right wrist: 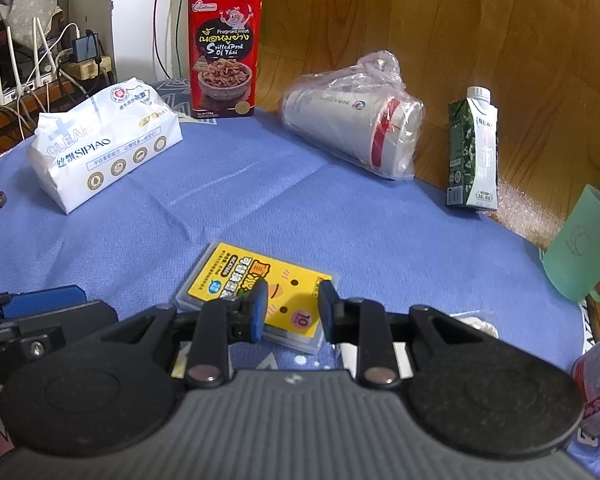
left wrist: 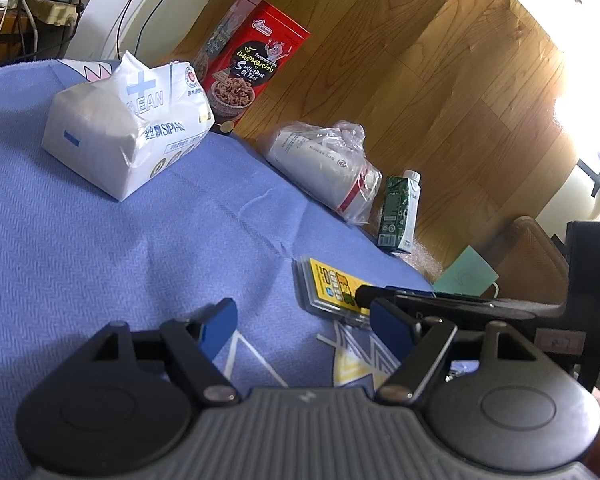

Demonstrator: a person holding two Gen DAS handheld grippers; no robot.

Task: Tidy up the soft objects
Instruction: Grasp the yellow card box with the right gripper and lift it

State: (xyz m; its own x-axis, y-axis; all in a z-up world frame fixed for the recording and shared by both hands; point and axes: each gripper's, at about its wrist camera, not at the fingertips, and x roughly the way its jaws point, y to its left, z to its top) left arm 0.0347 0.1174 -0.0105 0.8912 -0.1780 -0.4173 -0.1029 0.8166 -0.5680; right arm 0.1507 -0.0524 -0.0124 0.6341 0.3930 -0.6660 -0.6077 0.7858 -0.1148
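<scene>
My right tongs [right wrist: 292, 312] hung narrowly parted over the yellow pack [right wrist: 260, 292] at lower centre, left tongs [left wrist: 304, 324] spread beside it, tissues [right wrist: 100, 148] upper left, blue cloth [right wrist: 260, 200], wood floor [right wrist: 460, 20] behind.

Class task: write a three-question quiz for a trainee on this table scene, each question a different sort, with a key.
1. True or false: the red tin stands upright at the far edge of the blue cloth.
2. What lies under the right hand-held gripper? A) tissue pack B) yellow card pack C) milk carton
3. Fill in: the stack of paper cups lies on its side inside a clear plastic ____.

Key
1. True.
2. B, the yellow card pack; the pads are not pressing on it.
3. Bag.
</scene>
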